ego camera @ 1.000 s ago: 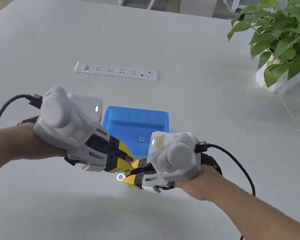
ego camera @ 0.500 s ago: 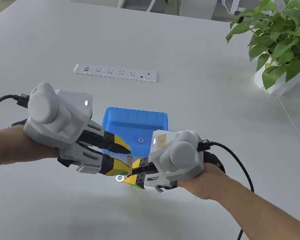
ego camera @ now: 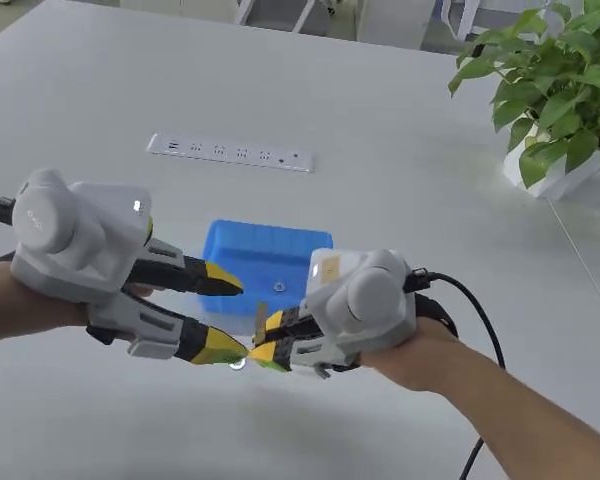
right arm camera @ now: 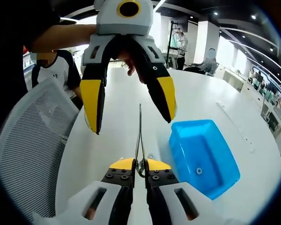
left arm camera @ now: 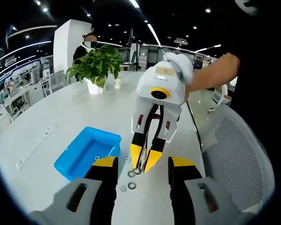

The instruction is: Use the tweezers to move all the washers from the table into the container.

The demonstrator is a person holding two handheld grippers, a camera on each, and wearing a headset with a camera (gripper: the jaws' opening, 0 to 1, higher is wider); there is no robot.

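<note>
- The right tongs (right arm camera: 140,165) are closed tight on the tweezers (right arm camera: 140,133), whose thin tips are pointed toward the left tongs (left arm camera: 143,163).
- The left tongs are held wide apart, with nothing gripped.
- Several washers (left arm camera: 131,185) are seen lying on the bench (left arm camera: 89,110) below both tips, just beside the blue container (left arm camera: 79,152).
- One washer (right arm camera: 199,171) is seen inside the container.

Bright, even light from ceiling strips (left arm camera: 152,33) overhead leaves the pale tabletop (ego camera: 400,150) free of glare, with only a faint, soft shadow under the right tool (ego camera: 268,340), the head view sharp while both gripper views bend strongly toward their edges.
</note>
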